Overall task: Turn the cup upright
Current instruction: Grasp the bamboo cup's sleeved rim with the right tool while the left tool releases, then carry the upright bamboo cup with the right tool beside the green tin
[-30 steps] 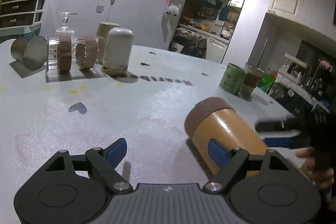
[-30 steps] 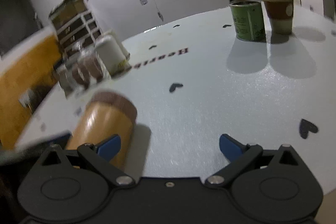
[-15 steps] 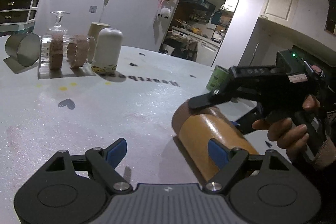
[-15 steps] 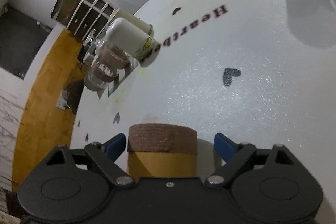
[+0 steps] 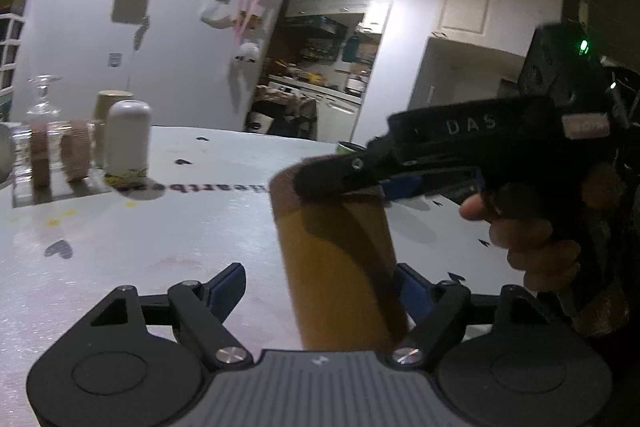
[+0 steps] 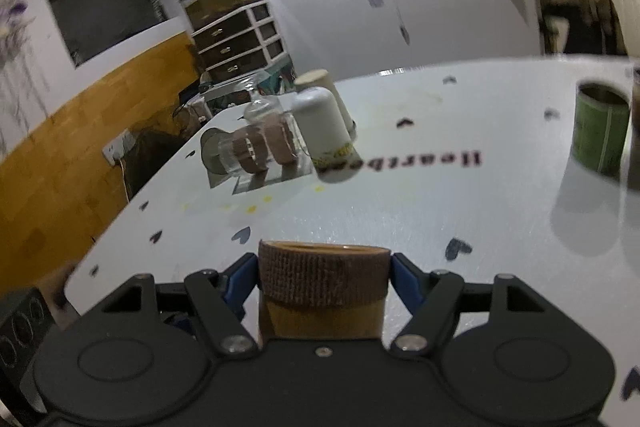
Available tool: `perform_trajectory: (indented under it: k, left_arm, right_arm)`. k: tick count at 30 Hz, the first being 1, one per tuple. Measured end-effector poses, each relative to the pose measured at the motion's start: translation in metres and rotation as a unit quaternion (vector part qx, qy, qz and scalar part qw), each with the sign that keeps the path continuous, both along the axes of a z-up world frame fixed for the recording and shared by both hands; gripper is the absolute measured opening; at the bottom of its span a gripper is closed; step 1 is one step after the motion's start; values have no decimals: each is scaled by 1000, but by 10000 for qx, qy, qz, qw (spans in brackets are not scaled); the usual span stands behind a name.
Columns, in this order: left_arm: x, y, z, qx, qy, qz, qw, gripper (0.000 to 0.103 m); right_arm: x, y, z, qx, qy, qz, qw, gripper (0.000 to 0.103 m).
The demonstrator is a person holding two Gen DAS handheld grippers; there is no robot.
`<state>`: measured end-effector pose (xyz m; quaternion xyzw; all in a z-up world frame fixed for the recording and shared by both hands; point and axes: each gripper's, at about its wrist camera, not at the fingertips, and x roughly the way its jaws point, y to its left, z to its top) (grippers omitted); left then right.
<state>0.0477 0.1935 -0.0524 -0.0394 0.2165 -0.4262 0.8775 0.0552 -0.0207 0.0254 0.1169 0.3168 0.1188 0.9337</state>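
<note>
The tan cup point(image 5: 340, 267) with a brown band at its rim stands nearly upright on the white table point(image 5: 140, 239), tilted slightly. My right gripper point(image 6: 324, 281) is shut on the cup's brown band point(image 6: 320, 279); in the left wrist view its black body point(image 5: 460, 147) reaches in from the right and clamps the cup's top. My left gripper point(image 5: 320, 287) is open low over the table, its right finger point(image 5: 412, 293) right beside the cup's side.
A white cylinder point(image 5: 127, 139), a beige cup, a glass and brown rolls point(image 5: 74, 155) stand at the far left. A green can point(image 6: 598, 129) stands at the right in the right wrist view. The table's edge runs at the left point(image 6: 132, 195).
My right gripper has closed on the cup's banded end and raised it from lying on its side to nearly upright. The left gripper has stayed open beside it.
</note>
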Motion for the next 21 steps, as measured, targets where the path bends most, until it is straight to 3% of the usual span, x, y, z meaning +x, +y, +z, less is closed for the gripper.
perform_trajectory:
  k: [4, 7, 13, 15, 17, 21]
  left_arm:
    - [-5, -13, -3, 297, -46, -117, 9995, 70]
    - [-4, -23, -9, 601, -118, 53, 9981, 66]
    - [4, -29, -17, 526, -142, 112, 9985, 66]
    - [8, -29, -18, 446, -75, 194, 9988, 69]
    - [12, -29, -21, 468, 29, 360, 9982, 84]
    - [13, -26, -21, 509, 31, 474, 9976, 85]
  right_arm:
    - [-19, 15, 8, -478, -298, 78, 9984, 73]
    - [-36, 28, 12, -913, -514, 253, 9942, 72]
    - [-43, 40, 9, -1453, -677, 309, 9866, 72]
    - [-40, 38, 9, -1466, -703, 292, 9863, 71]
    - [-34, 34, 10, -1410, -726, 286, 9869, 71]
    - [-7, 20, 10, -1447, -811, 10, 9861, 71]
